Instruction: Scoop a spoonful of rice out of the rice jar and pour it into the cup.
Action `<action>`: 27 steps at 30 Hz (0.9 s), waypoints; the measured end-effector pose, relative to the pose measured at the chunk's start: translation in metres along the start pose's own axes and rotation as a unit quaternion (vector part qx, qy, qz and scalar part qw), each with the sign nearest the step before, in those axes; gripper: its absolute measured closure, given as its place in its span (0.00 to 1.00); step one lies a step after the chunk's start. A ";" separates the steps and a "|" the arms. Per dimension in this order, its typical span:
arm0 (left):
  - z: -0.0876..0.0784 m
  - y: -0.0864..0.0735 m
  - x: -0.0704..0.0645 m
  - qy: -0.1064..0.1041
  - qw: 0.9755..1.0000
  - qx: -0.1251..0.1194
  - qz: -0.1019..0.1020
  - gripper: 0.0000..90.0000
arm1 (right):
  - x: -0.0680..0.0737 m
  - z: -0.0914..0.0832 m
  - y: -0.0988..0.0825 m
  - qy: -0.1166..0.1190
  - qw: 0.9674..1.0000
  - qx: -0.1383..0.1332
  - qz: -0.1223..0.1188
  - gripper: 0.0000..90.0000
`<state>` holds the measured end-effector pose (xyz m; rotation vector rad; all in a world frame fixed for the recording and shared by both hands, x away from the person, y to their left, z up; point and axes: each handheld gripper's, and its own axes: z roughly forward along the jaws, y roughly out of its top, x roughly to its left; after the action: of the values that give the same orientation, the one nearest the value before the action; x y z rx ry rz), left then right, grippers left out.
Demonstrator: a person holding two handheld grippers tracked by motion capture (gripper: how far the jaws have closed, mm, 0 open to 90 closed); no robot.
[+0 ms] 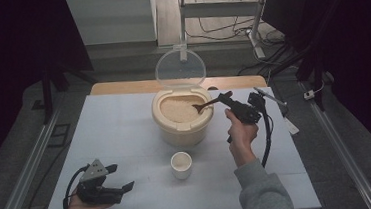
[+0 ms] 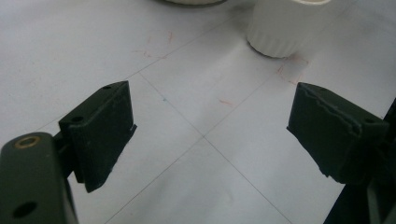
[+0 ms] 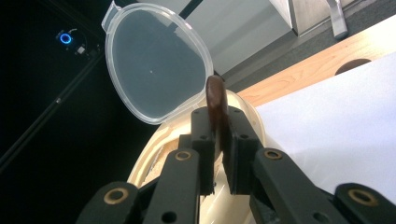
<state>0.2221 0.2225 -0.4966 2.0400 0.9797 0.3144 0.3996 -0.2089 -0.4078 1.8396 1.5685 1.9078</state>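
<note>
Right of centre in the high view, the right claw [image 1: 229, 101] pinches the stiff, light wooden spoon [image 1: 208, 104] by its handle end, bowl dipped into the bin's loose, spill-prone rice [image 1: 178, 108], while the left claw [image 1: 120, 178] idles spread.

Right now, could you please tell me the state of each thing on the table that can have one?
Cream round plastic bin: open, holding pale grain.
Clear hinged lid: swung up, standing upright behind the bin.
Dark brown wooden spoon: gripped by its handle, bowl over the grain in the bin.
Small white ribbed cup: upright in front of the bin, pale inside.
Right gripper: shut on the spoon.
Left gripper: open, holding nothing.
</note>
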 end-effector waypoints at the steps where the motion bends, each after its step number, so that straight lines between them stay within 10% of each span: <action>1: 0.000 0.000 0.000 0.000 1.000 0.000 0.000 0.16 | -0.001 -0.001 0.000 0.001 1.000 0.003 0.005 0.93; 27: 0.001 0.000 -0.001 -0.001 1.000 0.003 0.004 0.17 | -0.017 -0.008 0.006 0.038 0.991 0.007 0.125 0.93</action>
<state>0.2223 0.2210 -0.4971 2.0499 0.9725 0.3151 0.4018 -0.2278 -0.4136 2.0799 1.4323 2.0947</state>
